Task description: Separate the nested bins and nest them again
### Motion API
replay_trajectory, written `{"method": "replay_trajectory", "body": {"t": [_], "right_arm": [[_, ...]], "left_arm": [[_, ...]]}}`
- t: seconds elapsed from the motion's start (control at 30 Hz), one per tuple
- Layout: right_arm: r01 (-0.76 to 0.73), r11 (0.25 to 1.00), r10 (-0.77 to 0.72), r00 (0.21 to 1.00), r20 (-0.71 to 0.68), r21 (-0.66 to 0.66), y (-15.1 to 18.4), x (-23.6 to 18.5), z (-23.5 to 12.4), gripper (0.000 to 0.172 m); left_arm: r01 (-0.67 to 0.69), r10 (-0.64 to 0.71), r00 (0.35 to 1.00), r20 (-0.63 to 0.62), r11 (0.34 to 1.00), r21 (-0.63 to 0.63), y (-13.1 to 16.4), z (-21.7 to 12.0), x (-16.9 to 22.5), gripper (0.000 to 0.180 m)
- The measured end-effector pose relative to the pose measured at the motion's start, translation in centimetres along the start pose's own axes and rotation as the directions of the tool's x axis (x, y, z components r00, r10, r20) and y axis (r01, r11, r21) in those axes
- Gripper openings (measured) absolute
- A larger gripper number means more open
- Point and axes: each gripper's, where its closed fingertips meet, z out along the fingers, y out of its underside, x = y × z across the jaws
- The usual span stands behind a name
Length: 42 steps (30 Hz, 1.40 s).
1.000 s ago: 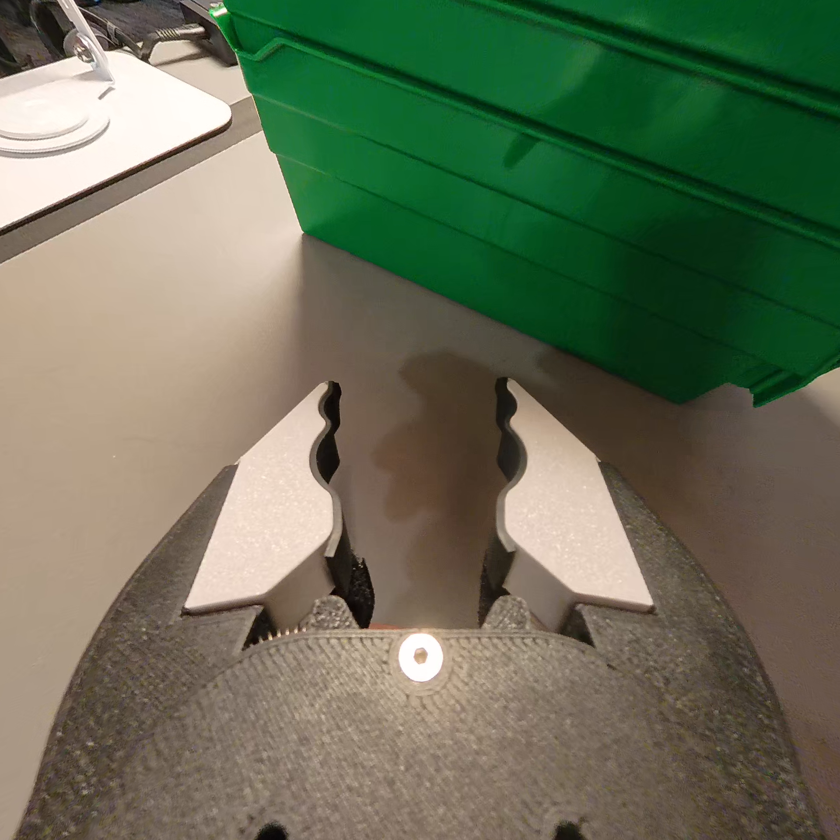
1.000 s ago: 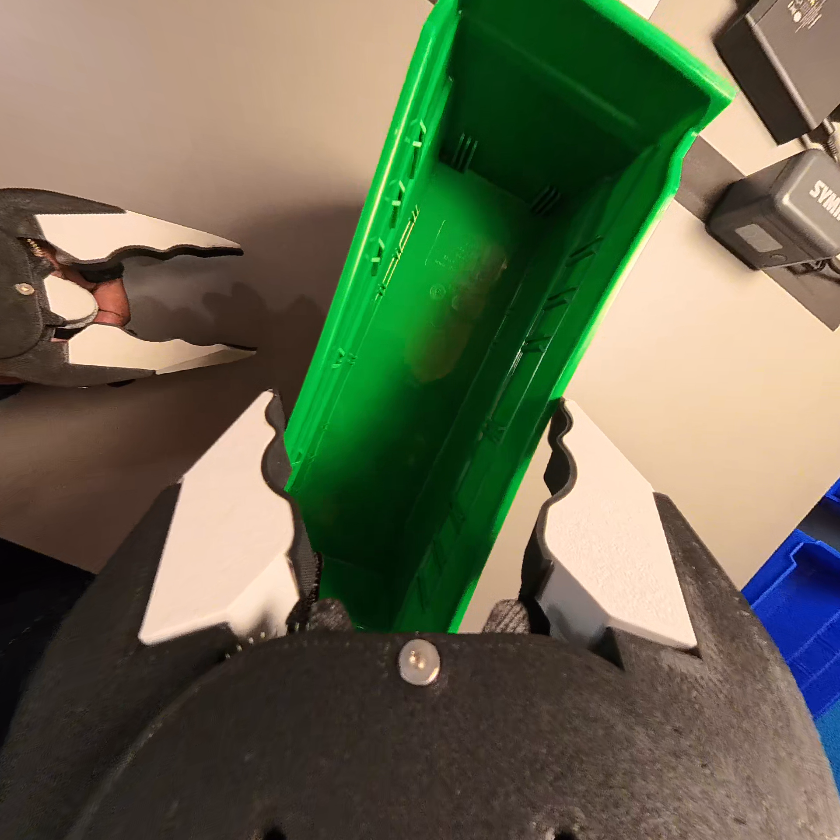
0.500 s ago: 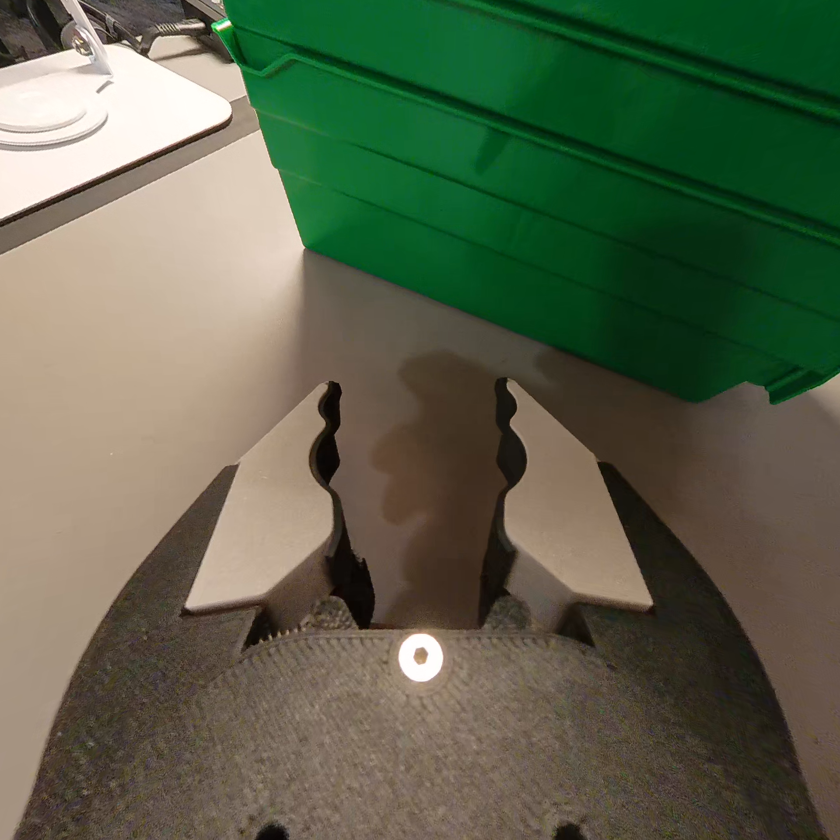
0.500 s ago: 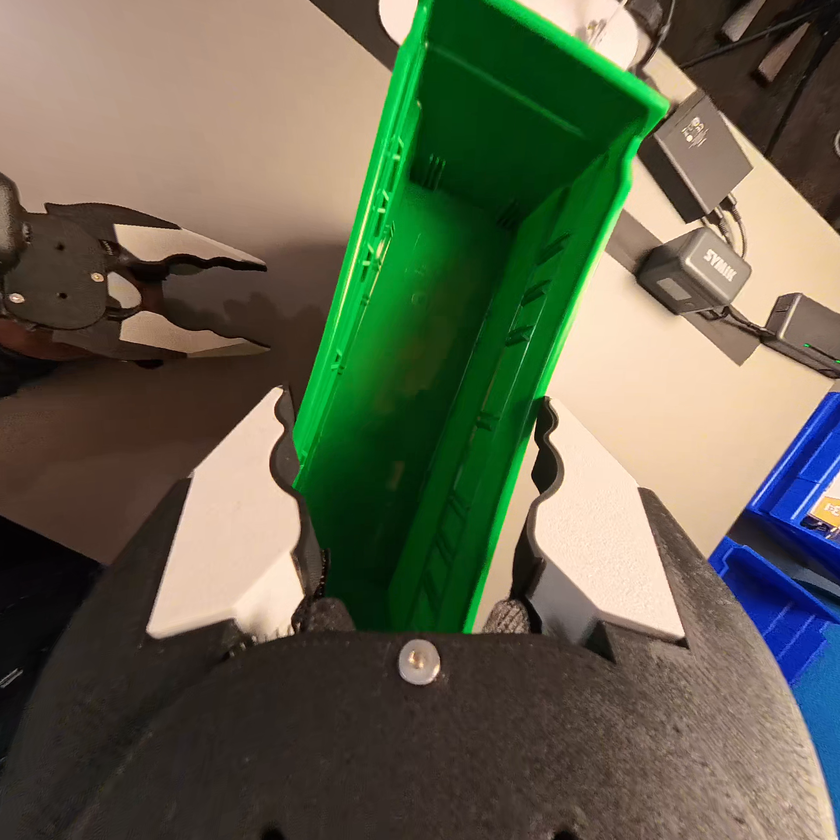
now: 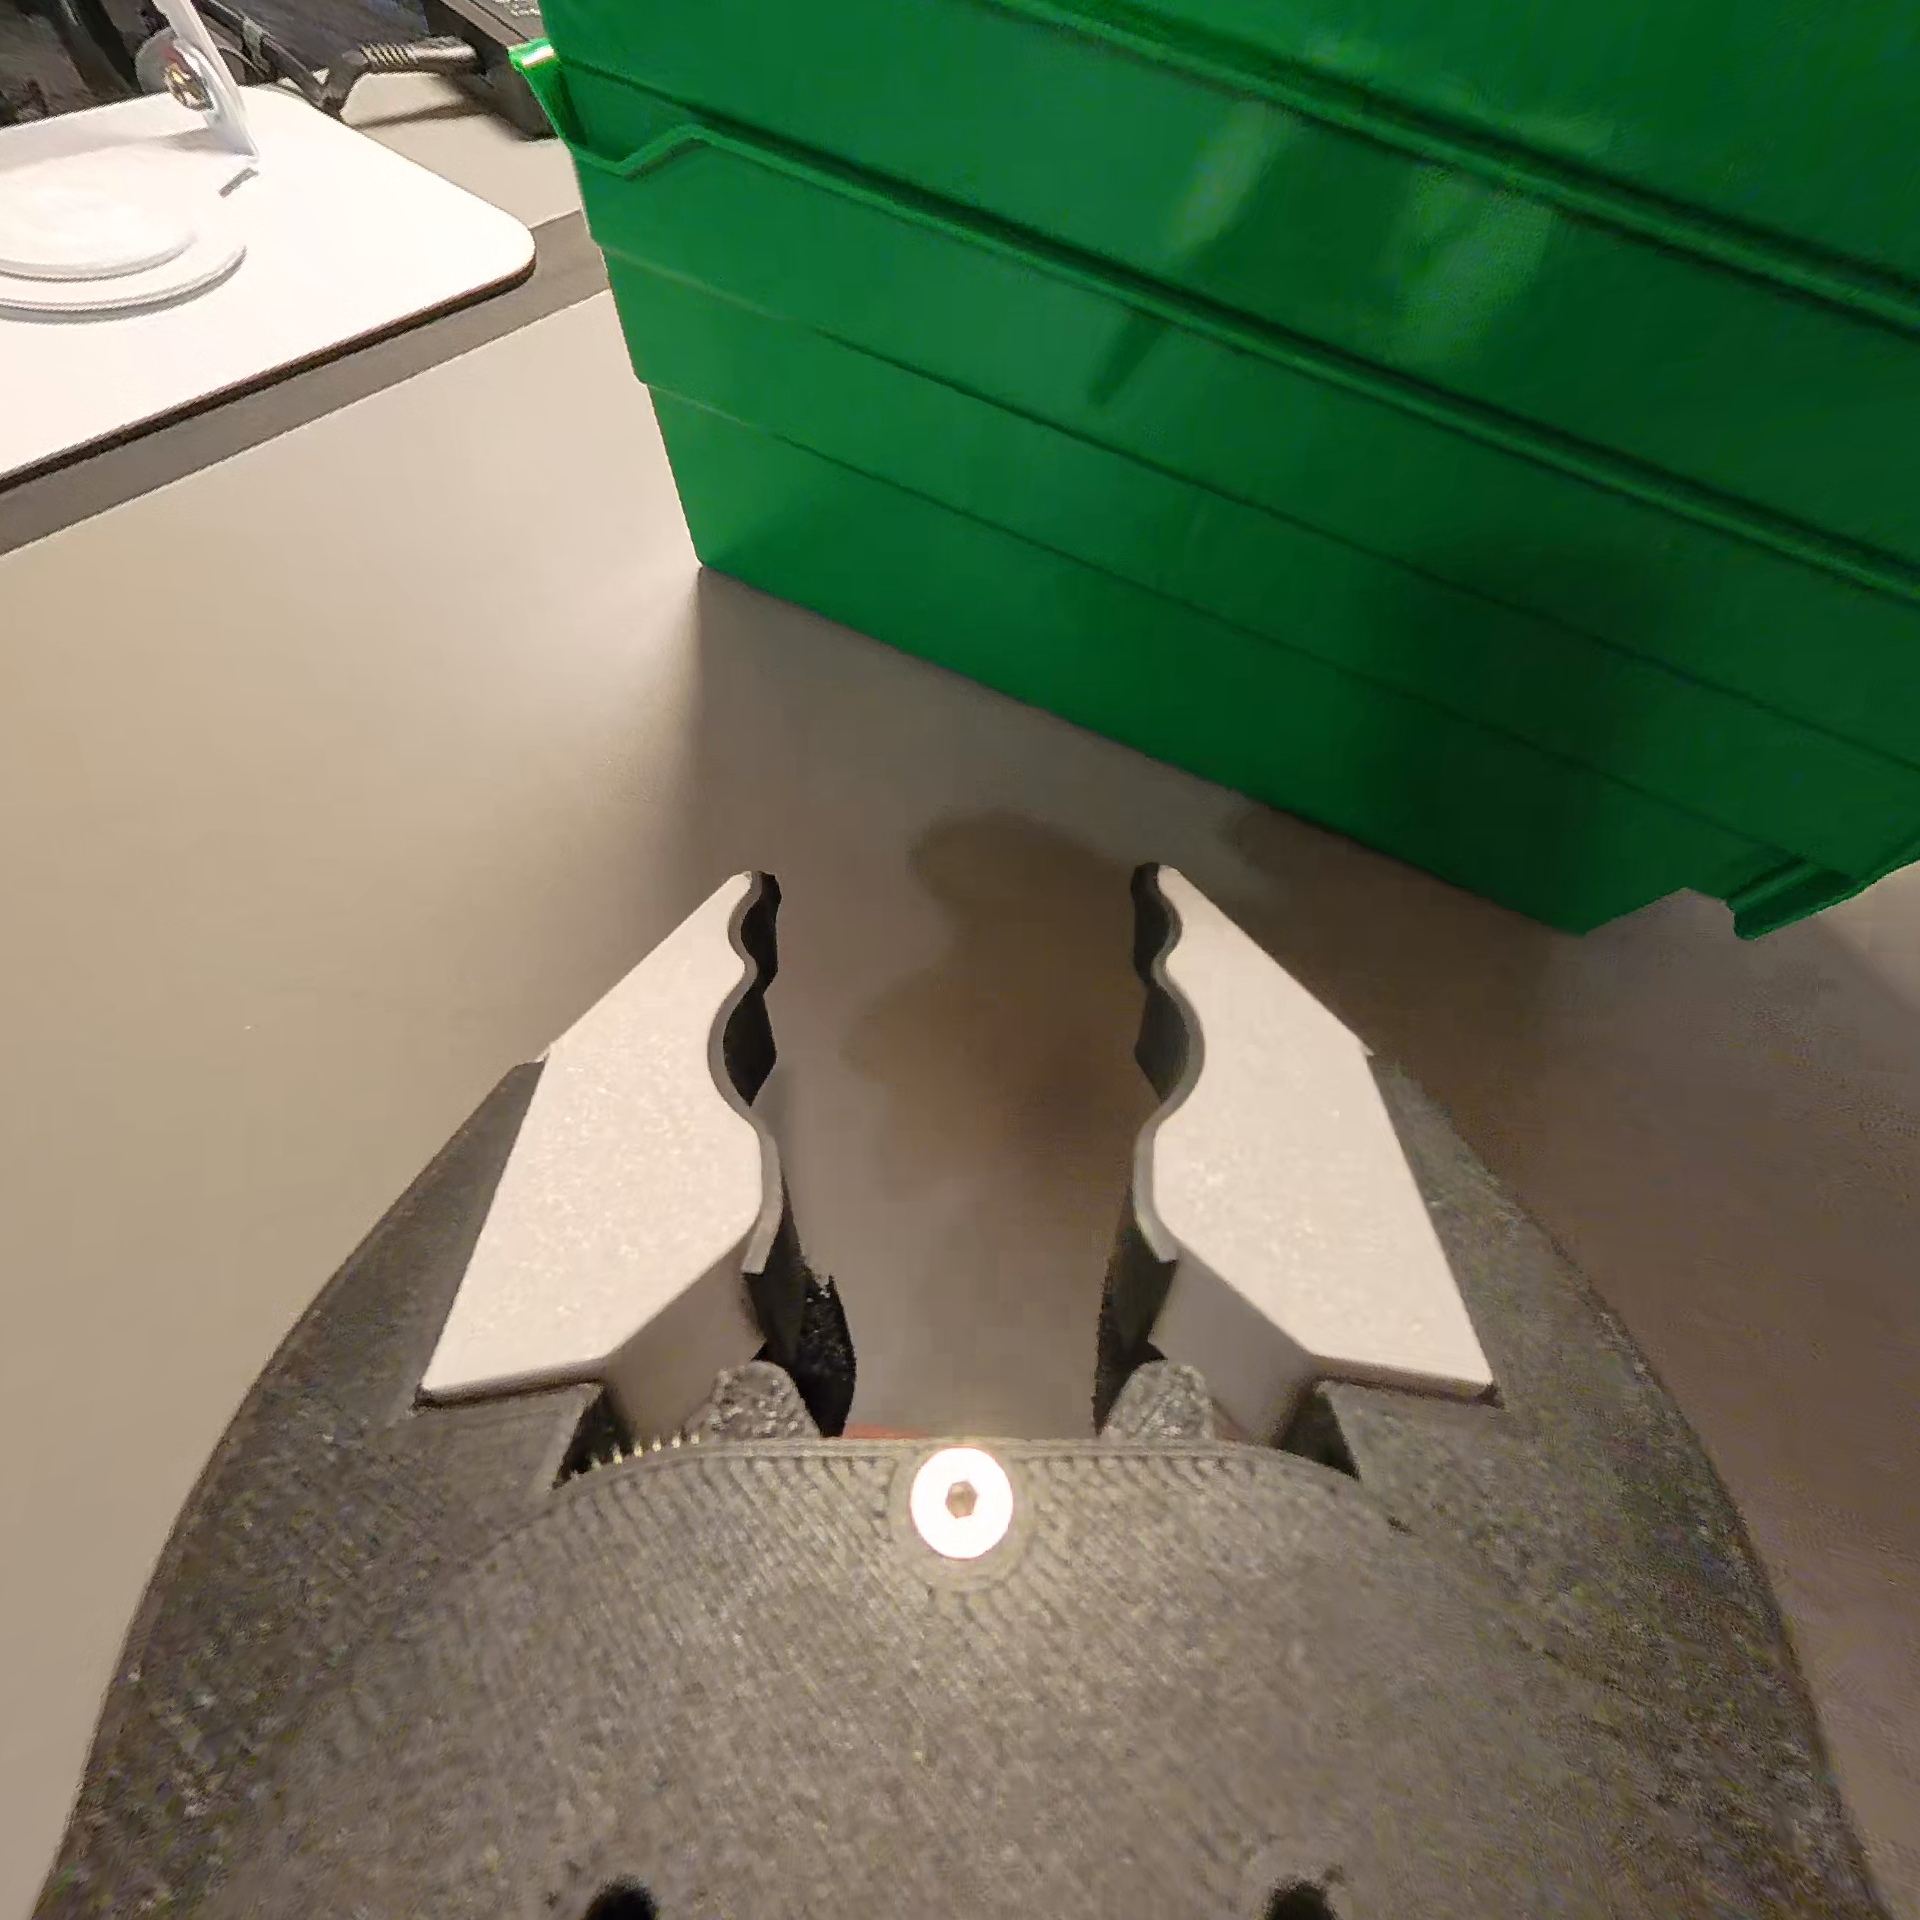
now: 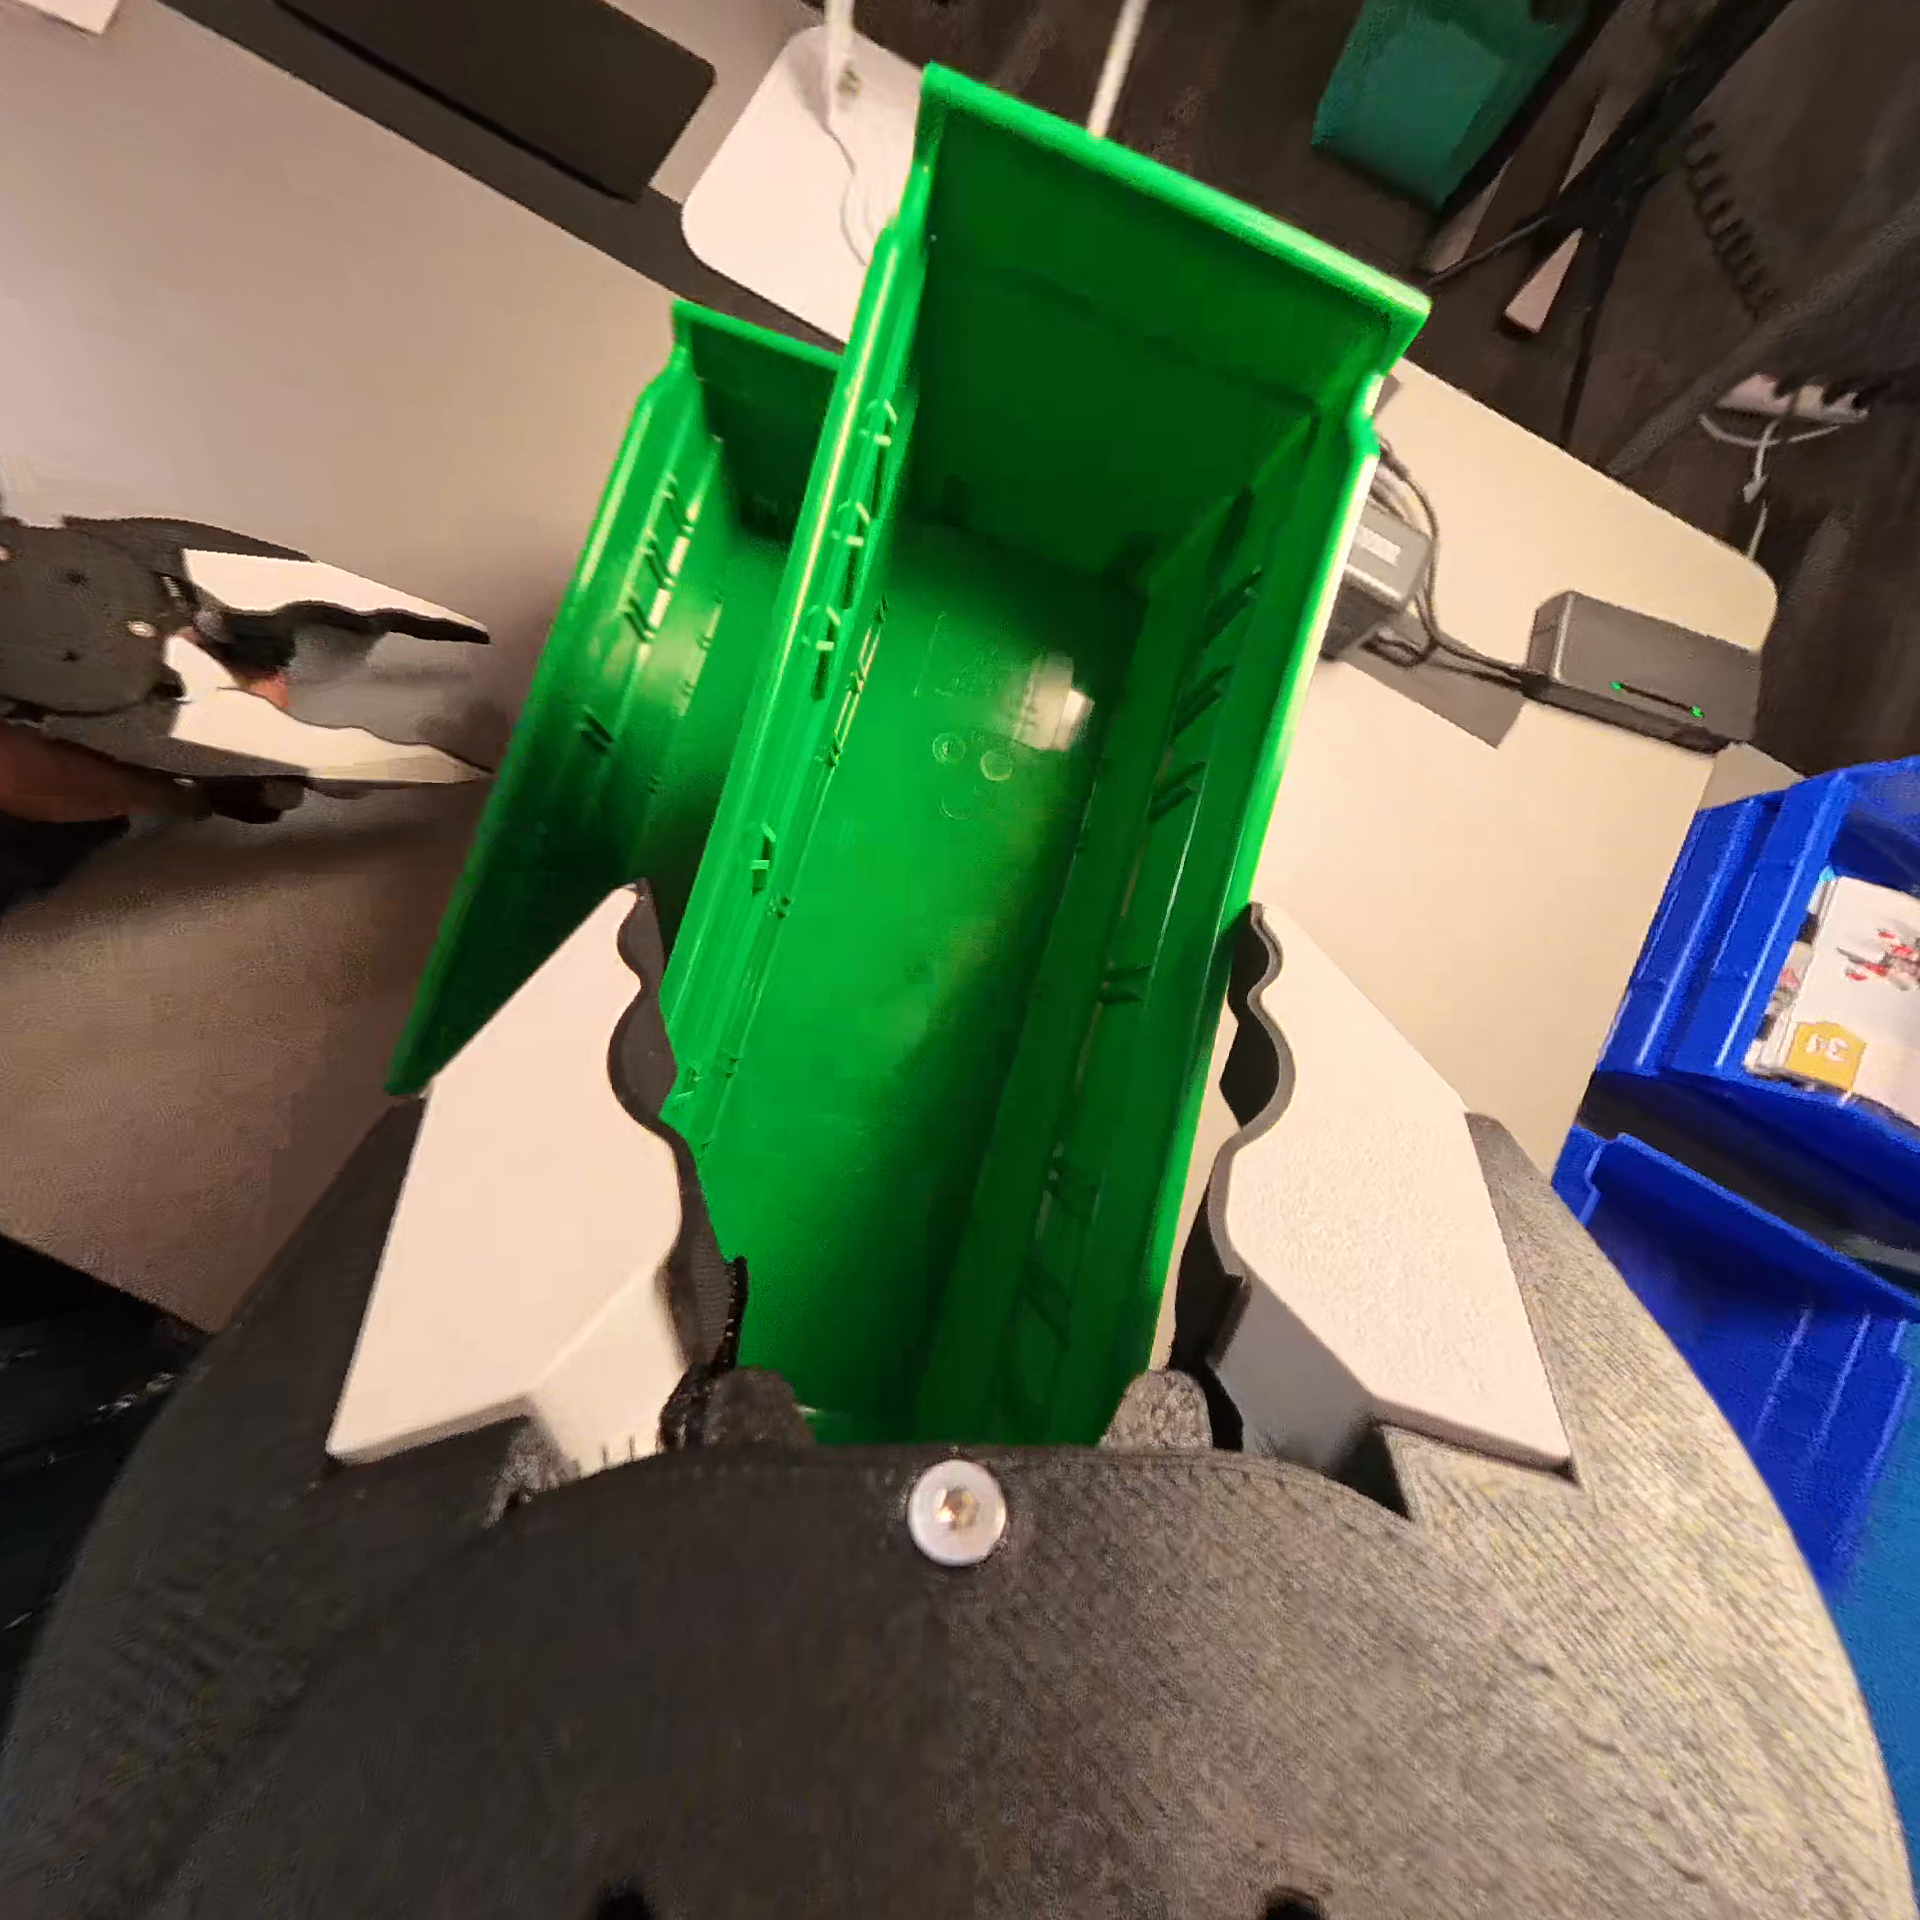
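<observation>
1. The right tongs [image 6: 945, 925] are clamped on a green bin [image 6: 987, 831], lifted above a second green bin [image 6: 623, 665].
2. The left tongs [image 5: 951, 883] stand apart, with nothing between them, just before the bins' side.

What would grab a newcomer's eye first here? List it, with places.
The bright green bin fills the middle of the right wrist view, clamped between the right gripper fingers, with a second green bin just behind on its left. Further left the left gripper hangs open; blue bins stand at the right edge.
</observation>
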Motion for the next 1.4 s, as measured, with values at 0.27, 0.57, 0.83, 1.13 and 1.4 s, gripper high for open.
{"method": "replay_trajectory", "body": {"t": [0.27,0.57,0.83,1.13,1.4], "right_arm": [[-0.159,0.982,0.156,0.987,-0.033,-0.103,12.0,5.5,7.4,0.110],[-0.164,0.972,0.136,0.977,-0.165,-0.169,17.9,8.1,10.7,0.119],[-0.182,0.981,0.185,0.982,-0.033,0.071,11.4,4.8,6.2,0.119],[-0.051,0.997,0.037,0.973,0.229,0.056,3.4,-7.9,9.5,0.141],[0.071,0.992,-0.052,0.984,0.171,-0.107,2.4,-9.8,13.4,0.155]], "left_arm": [[0.016,-0.016,1.000,-0.005,1.000,0.001,0.0,0.0,-0.1,0.069],[0.039,-0.039,0.999,-0.018,0.999,-0.001,0.0,0.0,-0.2,0.069],[0.084,-0.083,0.996,-0.041,0.996,0.007,-0.1,-0.1,-0.4,0.069],[0.078,-0.078,0.996,-0.037,0.997,0.006,0.0,-0.2,-0.4,0.069],[0.052,-0.052,0.998,-0.033,0.999,-0.009,0.2,-0.1,-0.1,0.069]]}}
